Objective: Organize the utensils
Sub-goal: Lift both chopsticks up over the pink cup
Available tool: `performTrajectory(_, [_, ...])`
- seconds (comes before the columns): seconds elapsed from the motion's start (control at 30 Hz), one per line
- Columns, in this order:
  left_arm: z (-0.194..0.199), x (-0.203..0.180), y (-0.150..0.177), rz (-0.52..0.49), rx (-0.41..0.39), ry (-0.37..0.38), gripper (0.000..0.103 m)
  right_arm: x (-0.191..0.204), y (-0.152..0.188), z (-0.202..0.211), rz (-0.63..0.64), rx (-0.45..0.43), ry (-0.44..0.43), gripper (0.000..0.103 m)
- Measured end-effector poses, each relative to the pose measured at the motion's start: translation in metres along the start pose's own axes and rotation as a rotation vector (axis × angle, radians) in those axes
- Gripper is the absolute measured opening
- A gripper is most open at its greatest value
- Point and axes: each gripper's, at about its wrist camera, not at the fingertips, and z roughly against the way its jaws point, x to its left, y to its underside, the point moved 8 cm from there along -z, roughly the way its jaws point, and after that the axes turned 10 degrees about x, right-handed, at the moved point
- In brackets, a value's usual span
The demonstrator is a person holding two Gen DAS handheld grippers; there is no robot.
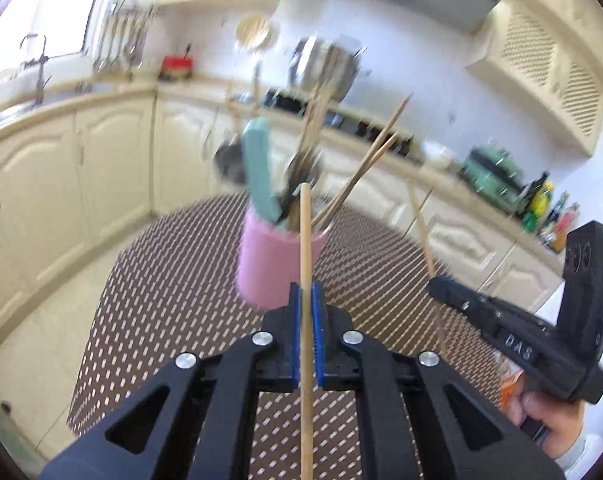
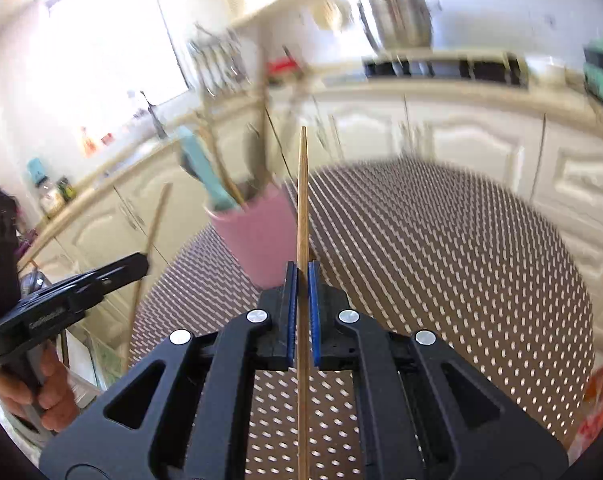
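Observation:
A pink cup (image 1: 269, 264) (image 2: 257, 232) stands on the round table (image 1: 173, 280) (image 2: 441, 260) and holds a teal-handled utensil (image 1: 257, 168) (image 2: 205, 172), metal cutlery and wooden chopsticks. My left gripper (image 1: 306, 286) is shut on a wooden chopstick (image 1: 305, 232) that sticks up in front of the cup. My right gripper (image 2: 302, 266) is shut on another chopstick (image 2: 302, 184), just right of the cup. In each view the other gripper (image 1: 433, 284) (image 2: 143, 260) shows at the side, raised above the table with its chopstick (image 1: 421, 224) (image 2: 153, 232). Both views are motion-blurred.
Cream kitchen cabinets (image 1: 101, 168) (image 2: 461, 140) ring the table, which has a brown patterned cloth. On the counter are a steel pot (image 1: 325, 64) on the stove, bottles (image 1: 541, 204) and a sink tap (image 1: 37, 72). A hand (image 1: 549, 412) (image 2: 41, 396) grips each tool's handle.

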Motion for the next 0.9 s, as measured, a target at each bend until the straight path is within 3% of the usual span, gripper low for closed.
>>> performTrajectory(0.33, [0.047,-0.029,-0.054,-0.054,-0.348,0.067,0.006,0.044,-0.043,0.054,0.082,-0.279,-0.144,0.006])
performTrajectory(0.5, [0.059,-0.033,-0.08,-0.054,-0.496,0.076,0.006,0.09,-0.077,0.027,0.112,-0.351,-0.167,0.006])
performTrajectory(0.9, [0.036,-0.015,-0.133,0.002,-0.65,0.047,0.006,0.106,-0.118,-0.012,0.158,-0.462,-0.182,0.006])
